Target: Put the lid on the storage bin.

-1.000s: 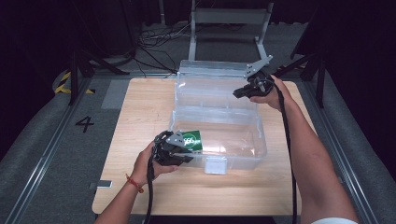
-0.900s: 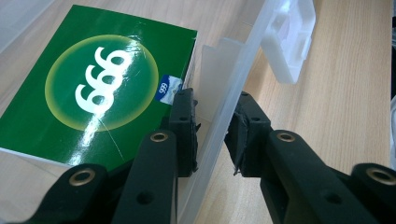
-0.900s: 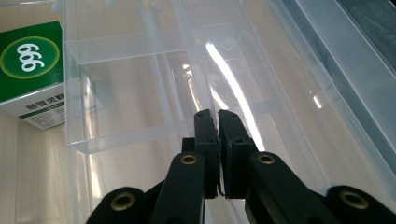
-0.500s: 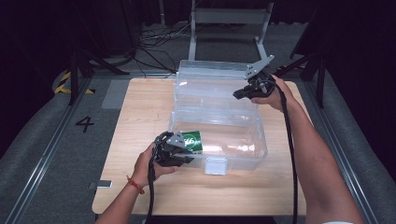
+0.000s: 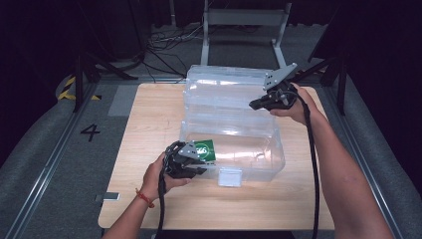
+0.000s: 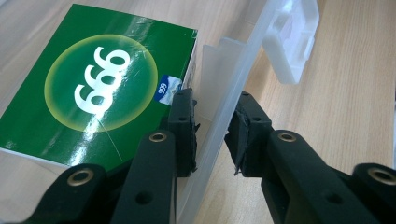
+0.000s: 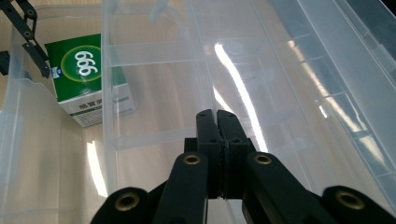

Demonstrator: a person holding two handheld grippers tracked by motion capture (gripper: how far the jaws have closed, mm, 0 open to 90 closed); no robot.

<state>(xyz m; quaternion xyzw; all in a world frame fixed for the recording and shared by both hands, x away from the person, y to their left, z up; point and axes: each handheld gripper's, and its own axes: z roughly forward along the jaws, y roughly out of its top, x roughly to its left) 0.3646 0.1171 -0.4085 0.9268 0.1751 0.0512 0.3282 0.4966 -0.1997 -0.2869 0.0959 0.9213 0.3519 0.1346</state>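
Where visible, green box (image 6: 93, 88) perhaps tilted.

Light wooden table (image 5: 149, 119) — a clear plastic bin (image 5: 259, 164) rests on it.

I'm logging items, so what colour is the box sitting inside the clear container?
The box is green with a white 666; the left gripper view shows it best.

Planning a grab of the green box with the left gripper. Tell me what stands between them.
The clear bin's front wall does: the left gripper straddles it, one jaw inside beside the green box, the other outside.
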